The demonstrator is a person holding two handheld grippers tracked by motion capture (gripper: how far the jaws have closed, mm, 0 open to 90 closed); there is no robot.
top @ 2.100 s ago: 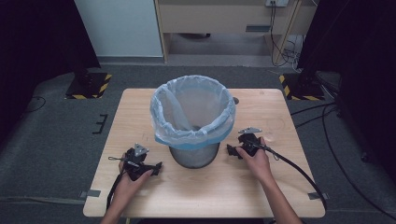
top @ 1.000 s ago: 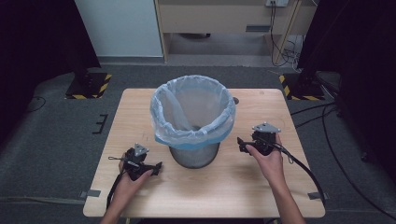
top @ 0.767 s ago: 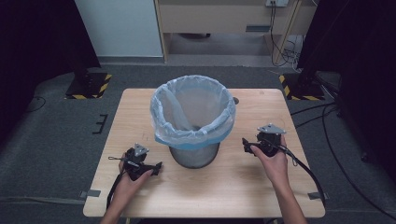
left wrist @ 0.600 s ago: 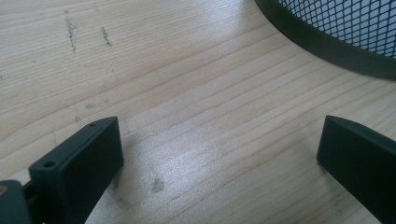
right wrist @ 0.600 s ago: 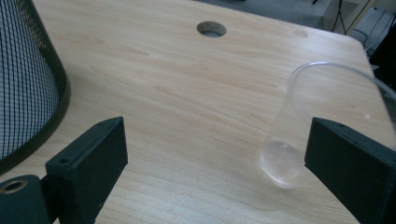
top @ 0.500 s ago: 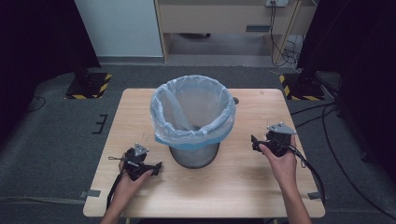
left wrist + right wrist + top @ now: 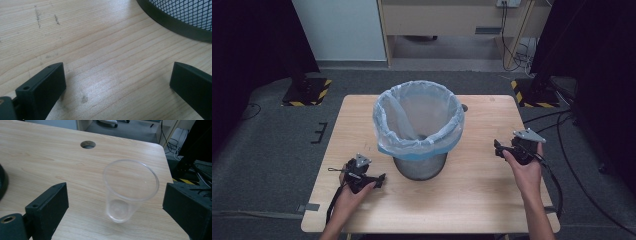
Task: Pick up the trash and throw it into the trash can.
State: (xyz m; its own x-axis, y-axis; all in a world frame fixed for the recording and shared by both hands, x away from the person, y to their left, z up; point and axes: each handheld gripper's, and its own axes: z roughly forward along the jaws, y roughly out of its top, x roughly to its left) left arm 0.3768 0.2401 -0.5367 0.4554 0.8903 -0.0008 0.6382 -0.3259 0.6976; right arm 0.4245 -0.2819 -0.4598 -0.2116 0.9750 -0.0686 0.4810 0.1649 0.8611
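Right gripper view shows a clear, empty plastic cup (image 7: pixel 130 191) standing upright on the pale wooden table (image 7: pixel 45 152), framed between that gripper's two black jaws, which stand wide apart and touch nothing. A round cable hole (image 7: pixel 88 144) sits farther off in the tabletop. In the high view the right gripper (image 7: pixel 512 150) is held near the table's right edge, pointing toward the black mesh wastebasket lined with a pale blue plastic bag (image 7: pixel 419 125) at the middle. The left gripper (image 7: pixel 374 181) lies low by the basket's near left side; its own view shows its jaws likewise spread over bare wood, the basket's dark rim (image 7: pixel 175 23) just ahead. Judging from this, the work is at its start: the cup is lined up but not gripped, and closing on it, lifting it and probably dropping it in the basket all remain.
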